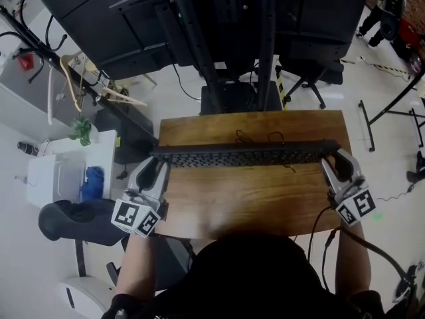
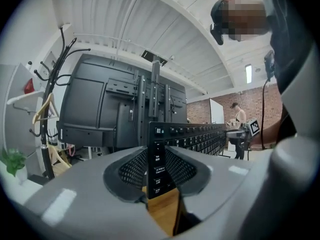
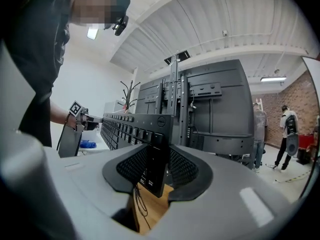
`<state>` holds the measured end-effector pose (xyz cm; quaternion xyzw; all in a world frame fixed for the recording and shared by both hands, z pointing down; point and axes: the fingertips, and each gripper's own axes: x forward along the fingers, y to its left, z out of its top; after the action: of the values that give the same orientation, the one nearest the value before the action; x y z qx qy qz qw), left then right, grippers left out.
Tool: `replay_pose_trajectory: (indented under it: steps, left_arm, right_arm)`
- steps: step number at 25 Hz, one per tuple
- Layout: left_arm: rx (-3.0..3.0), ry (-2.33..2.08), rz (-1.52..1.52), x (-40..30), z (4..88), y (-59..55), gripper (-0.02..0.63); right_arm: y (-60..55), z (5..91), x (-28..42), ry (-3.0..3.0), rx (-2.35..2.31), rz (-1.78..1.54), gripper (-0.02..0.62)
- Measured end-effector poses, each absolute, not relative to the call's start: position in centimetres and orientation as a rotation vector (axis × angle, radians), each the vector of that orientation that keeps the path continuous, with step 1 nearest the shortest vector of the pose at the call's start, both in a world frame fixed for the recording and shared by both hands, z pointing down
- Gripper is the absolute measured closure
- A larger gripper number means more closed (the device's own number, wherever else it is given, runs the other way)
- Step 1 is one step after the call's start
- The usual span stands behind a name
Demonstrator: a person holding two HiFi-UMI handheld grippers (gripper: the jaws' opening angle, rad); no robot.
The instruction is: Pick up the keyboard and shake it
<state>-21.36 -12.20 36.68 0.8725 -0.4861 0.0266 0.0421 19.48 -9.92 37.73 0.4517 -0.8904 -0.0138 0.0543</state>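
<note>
1. Nearest, at 6 o'clock in the head view, the person's dark-clad torso (image 1: 252, 271) is seen, with one forearm stretched toward 10 o'clock and the other toward 2 o'clock.
2. The left gripper (image 1: 156, 170) is held at the table's 9 o'clock edge. Its jaws are clenched on the left short end of the keyboard (image 1: 246, 155), with the mesh pads (image 2: 132, 169) pressed against both faces.
3. The right gripper (image 1: 340, 167) is held at the 3 o'clock edge and is clamped in the same way on the keyboard's right end – this is shown plainly in the right gripper view.
4. The black keyboard is turned up on its long edge and spans the gap between the two grippers. Wood is seen beneath both of its gripped ends.
5. The wooden table (image 1: 246, 201) lies under it, and a thin black cable (image 1: 255, 138) is looped on the wood just beyond, toward 12 o'clock.
6. Farther off at 12 o'clock the back of a large black monitor (image 1: 119, 25) is seen, and at 9 o'clock a white cabinet (image 1: 60, 171) with a green plant (image 1: 82, 130).
</note>
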Motion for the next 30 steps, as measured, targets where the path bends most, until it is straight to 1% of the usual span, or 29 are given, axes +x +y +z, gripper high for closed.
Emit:
replay_pose_trajectory:
  steps: [16, 25, 30]
  left_arm:
    - [2.312, -1.291, 0.388, -21.4, 55.2, -11.5, 0.506]
    - [2.157, -1.216, 0.505, -21.4, 62.1, -10.0, 0.506]
    - [2.036, -1.159, 0.580, -21.7, 66.4, -8.2, 0.506]
  right_arm:
    - [-10.0, 57.0, 19.4, -2.451, 1.221, 0.583, 0.463]
    - [-8.9, 63.6, 19.2, -2.355, 1.152, 0.850, 0.462]
    - [-7.5, 66.9, 18.9, -2.280, 1.098, 0.946, 0.462]
